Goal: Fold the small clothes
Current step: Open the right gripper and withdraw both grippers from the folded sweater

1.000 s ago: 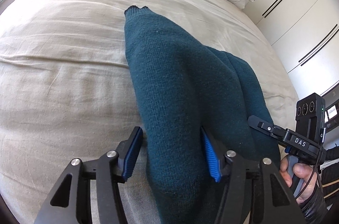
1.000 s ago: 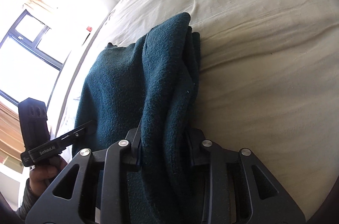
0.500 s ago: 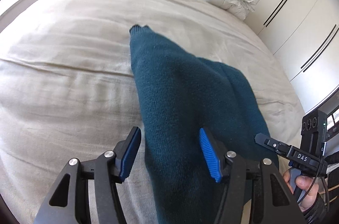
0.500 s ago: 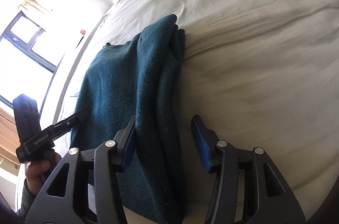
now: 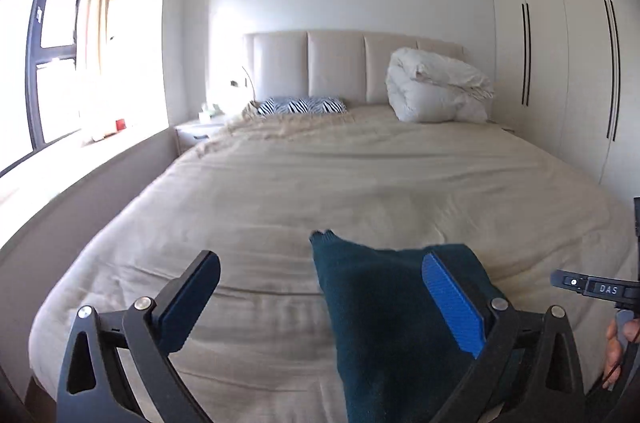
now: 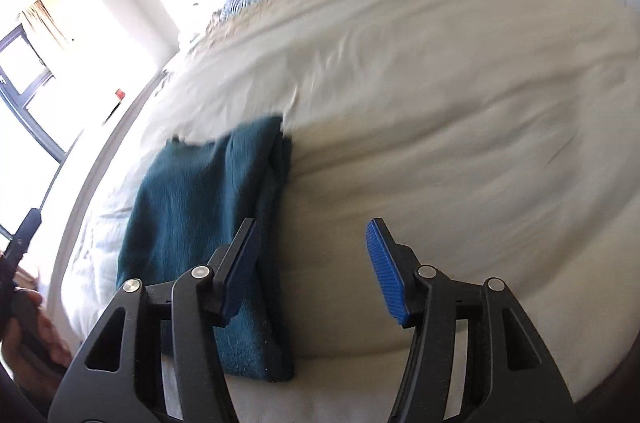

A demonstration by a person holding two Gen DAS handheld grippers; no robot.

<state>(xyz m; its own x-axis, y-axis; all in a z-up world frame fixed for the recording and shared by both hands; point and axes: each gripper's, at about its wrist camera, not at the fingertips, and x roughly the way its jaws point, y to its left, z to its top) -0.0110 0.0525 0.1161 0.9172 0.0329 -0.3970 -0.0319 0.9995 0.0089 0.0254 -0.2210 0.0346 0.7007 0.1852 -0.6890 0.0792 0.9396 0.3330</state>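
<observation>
Your left tongs [image 5: 320, 303] are spread wide, having just opened further, clear of the cloth [image 5: 384, 323] seen between them. Your right tongs [image 6: 312, 267] stand apart too, just opened, with only bed [image 6: 460, 143] between the pads; the left pad [image 6: 240, 263] overlaps the cloth in view, contact unclear. The cloth, teal and folded into a long strip, lies flat near the bed's foot edge. A duvet [image 5: 436, 87] and a pillow [image 5: 300, 105] sit at the headboard end.
</observation>
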